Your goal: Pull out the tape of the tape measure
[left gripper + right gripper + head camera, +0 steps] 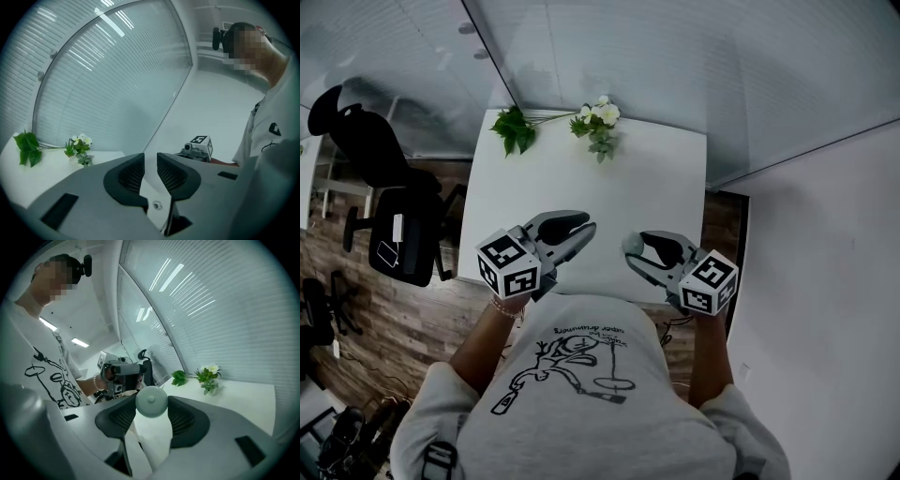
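Note:
In the right gripper view, a round pale grey-green tape measure (151, 401) sits pinched between the dark ribbed pads at my right gripper's tips (151, 414). The head view shows it as a pale blob (632, 246) at the tip of that gripper (630, 247), held above the table's near edge. My left gripper (589, 226) points at it from the left, a short gap away. In the left gripper view the left gripper's (150, 165) jaws stand close together. A small white tab with a rivet (156, 205), the tape's end, lies between them. No drawn-out tape shows between the grippers.
A white table (656, 178) lies ahead, with a leafy sprig (515, 129) and a small white flower bunch (599, 122) at its far edge by the window blinds. A black office chair (389, 202) stands at the left on the wood floor. A white wall closes the right side.

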The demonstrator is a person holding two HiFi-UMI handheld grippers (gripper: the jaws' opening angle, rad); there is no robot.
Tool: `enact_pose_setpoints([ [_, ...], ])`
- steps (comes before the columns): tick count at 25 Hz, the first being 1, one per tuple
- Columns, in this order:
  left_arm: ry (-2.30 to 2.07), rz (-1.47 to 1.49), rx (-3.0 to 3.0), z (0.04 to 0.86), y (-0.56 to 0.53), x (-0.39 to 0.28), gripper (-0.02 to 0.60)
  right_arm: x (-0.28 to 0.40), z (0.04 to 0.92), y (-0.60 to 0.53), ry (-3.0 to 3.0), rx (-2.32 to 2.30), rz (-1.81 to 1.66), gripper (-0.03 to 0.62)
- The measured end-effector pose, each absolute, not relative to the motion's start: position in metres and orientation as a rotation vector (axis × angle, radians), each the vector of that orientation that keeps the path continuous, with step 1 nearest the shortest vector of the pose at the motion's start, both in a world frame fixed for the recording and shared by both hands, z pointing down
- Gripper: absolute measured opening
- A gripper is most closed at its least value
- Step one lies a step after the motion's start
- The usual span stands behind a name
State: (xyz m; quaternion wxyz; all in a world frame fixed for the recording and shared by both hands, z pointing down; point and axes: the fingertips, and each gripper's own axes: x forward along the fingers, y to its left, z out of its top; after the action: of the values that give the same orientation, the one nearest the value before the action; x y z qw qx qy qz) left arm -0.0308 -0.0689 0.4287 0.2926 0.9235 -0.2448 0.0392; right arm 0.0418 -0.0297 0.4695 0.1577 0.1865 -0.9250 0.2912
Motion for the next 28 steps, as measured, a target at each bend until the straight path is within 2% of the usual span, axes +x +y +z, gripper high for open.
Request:
enact_pose_setpoints([
  [17,-0.082,-0.078,2.295,0.426,-0.028,0.0,0.089,0.006,0.435,0.012,-2.766,0.033,0.857,0.222],
  [22,0.026,-0.13,2.263,0.418,-0.019,-0.001,0.029,0.004,0.432,0.016,-2.781,-0.032,0.906,0.222],
  [28,0.019,-0.118,2.249,0.422,-0.021,-0.002,0.023,0.004,0.435,0.014,-2.778,-0.044,0.957,0.222],
])
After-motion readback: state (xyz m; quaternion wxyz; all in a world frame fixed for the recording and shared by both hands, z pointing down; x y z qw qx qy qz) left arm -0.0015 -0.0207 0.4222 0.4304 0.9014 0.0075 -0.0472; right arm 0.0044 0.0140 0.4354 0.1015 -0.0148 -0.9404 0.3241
